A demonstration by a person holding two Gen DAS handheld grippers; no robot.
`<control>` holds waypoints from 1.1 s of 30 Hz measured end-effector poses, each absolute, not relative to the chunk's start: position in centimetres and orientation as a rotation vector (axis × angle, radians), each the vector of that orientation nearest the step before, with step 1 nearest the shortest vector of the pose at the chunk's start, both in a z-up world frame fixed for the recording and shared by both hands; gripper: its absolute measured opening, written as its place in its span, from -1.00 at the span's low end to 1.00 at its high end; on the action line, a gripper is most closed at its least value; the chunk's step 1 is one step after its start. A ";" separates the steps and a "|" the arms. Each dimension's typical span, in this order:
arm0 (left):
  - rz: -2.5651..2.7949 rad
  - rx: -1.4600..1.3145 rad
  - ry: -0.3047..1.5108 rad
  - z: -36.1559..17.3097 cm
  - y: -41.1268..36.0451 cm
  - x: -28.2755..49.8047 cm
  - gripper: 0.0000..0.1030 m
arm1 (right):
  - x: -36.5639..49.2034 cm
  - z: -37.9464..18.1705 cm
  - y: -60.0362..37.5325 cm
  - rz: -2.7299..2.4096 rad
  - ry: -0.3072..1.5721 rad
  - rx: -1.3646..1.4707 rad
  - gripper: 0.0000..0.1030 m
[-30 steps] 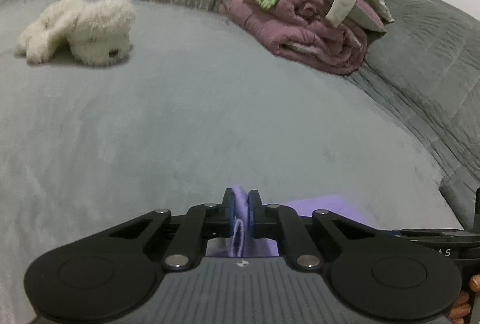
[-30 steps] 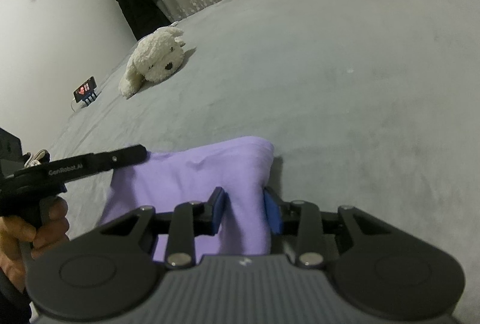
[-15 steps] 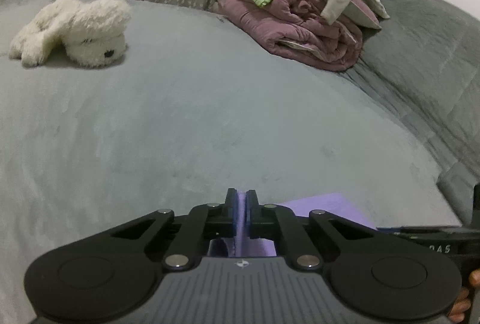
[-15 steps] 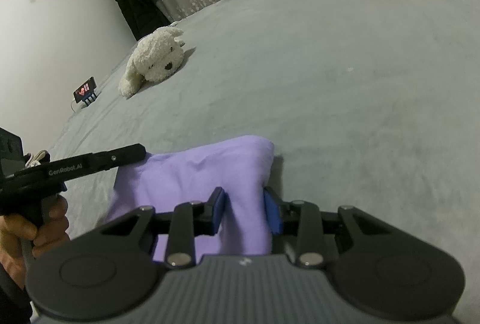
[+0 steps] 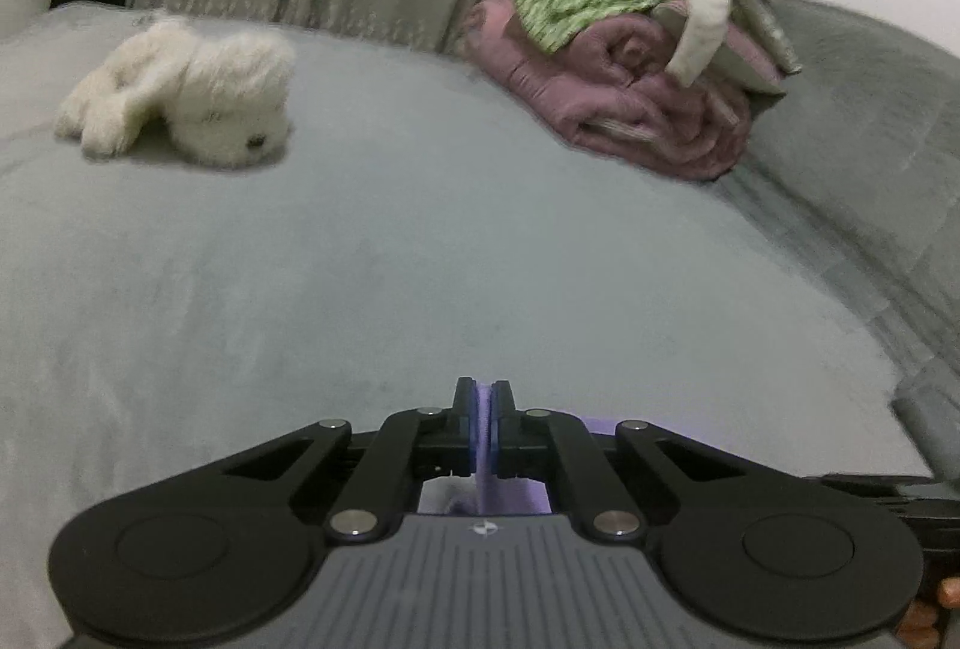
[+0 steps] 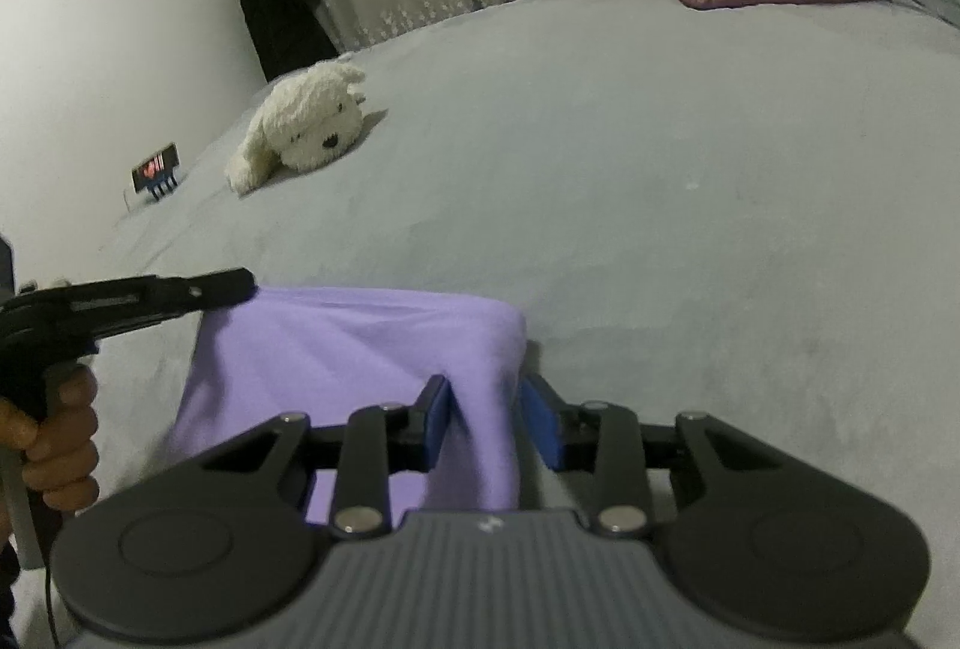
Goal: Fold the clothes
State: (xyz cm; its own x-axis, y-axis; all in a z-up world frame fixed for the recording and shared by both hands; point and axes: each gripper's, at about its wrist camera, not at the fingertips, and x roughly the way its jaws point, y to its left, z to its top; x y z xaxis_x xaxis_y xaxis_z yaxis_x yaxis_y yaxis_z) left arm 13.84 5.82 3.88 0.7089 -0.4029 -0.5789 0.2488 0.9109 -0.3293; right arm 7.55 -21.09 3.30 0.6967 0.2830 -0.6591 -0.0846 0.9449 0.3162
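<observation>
Between the jaws of the right gripper (image 6: 485, 424) a bunched fold of the lilac garment (image 6: 336, 343) is clamped, the cloth rising ahead of the blue pads and draping down over the grey bed (image 6: 690, 205). To the left of those jaws the left gripper (image 6: 231, 284) pinches the garment's other upper corner, a hand (image 6: 63, 439) on its handle. Seen from the left wrist, the left gripper's jaws are nearly together on a thin edge of lilac cloth. Well ahead of both jaws lie a white plush dog (image 5: 192, 99) and a pile of bedding and clothes (image 5: 636, 72).
</observation>
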 end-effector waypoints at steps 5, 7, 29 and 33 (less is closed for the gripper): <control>-0.339 -0.247 0.737 2.6 6.0 14.1 -0.92 | 7.7 2.9 -21.1 0.206 0.787 0.276 -0.42; -0.336 -0.282 0.753 2.7 6.3 14.1 -0.82 | 7.7 3.4 -21.4 0.199 0.778 0.280 -0.42; -0.310 -0.200 0.799 3.7 3.1 7.3 -0.64 | 8.1 3.4 -21.4 0.285 0.854 0.273 -0.74; -0.322 -0.217 0.829 3.3 2.9 6.9 -0.65 | 8.0 3.3 -21.2 0.289 0.842 0.252 -0.74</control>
